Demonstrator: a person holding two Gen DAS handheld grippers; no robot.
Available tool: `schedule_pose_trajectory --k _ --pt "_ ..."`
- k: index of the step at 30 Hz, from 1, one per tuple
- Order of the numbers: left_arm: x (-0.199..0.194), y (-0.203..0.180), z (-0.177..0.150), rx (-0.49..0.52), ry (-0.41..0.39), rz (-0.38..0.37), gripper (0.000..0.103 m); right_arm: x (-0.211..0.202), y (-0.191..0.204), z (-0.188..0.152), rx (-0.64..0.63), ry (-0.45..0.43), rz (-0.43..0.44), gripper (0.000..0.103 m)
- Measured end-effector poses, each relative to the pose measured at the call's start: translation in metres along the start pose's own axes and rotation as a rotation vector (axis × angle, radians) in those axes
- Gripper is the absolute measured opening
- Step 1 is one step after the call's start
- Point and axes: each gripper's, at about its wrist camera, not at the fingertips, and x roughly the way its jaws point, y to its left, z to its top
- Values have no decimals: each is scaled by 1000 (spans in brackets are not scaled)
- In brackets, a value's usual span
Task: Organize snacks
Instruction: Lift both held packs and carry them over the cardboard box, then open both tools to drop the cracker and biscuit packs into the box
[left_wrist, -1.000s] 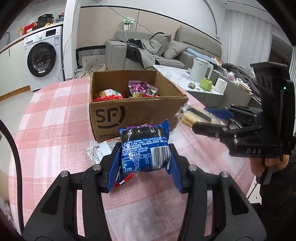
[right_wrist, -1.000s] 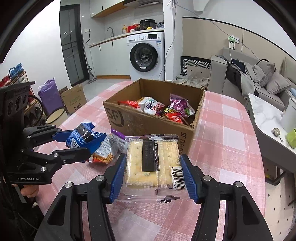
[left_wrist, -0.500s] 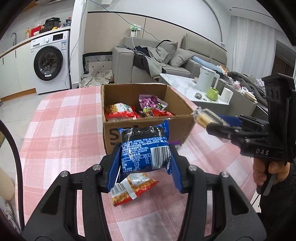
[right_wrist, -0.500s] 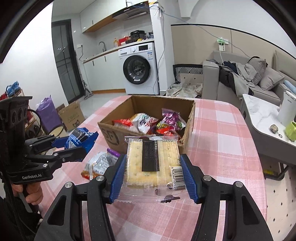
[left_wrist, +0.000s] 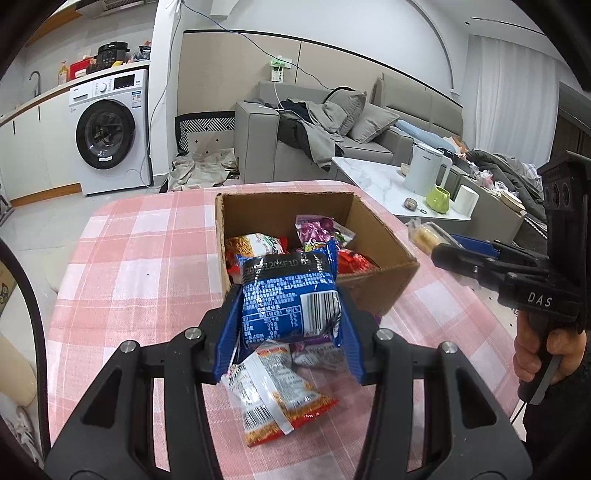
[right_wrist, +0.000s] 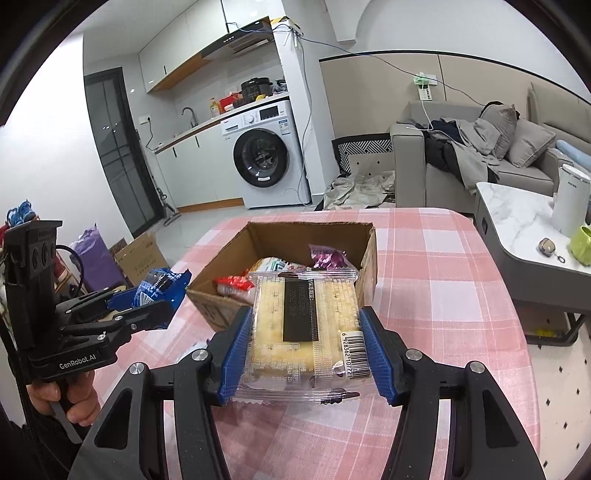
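My left gripper (left_wrist: 288, 325) is shut on a blue snack packet (left_wrist: 290, 299), held above the table just in front of the open cardboard box (left_wrist: 384, 280). My right gripper (right_wrist: 306, 347) is shut on a clear pack of crackers (right_wrist: 306, 332), also raised before the cardboard box (right_wrist: 221, 310). Several snack bags (left_wrist: 321, 230) lie inside the box. An orange and white snack bag (left_wrist: 277, 398) and a purple packet (left_wrist: 317, 354) lie on the checked cloth below the left gripper. Each gripper shows in the other's view: the right gripper (left_wrist: 428, 236) beside the box, the left gripper (right_wrist: 162, 295) at the left.
The table (left_wrist: 140, 258) carries a pink checked cloth. Beyond it stand a washing machine (left_wrist: 110, 133) and a grey sofa (left_wrist: 332, 125). A white side table (left_wrist: 380, 181) with a kettle (left_wrist: 424, 173) and green cup (left_wrist: 437, 199) is to the right.
Both grippers have risen and come closer to the box with their packs still held. The box's inside shows more fully now, and the orange bag on the cloth has come into view.
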Motion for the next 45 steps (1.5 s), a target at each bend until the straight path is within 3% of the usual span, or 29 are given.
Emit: schedule_pose_trajectory --k 28,45 --pt "92 16 50 21 12 70 46 71 3 36 8 44 11 59" --pt "144 31 58 29 45 98 46 112 -6 50 34 82 5 59"
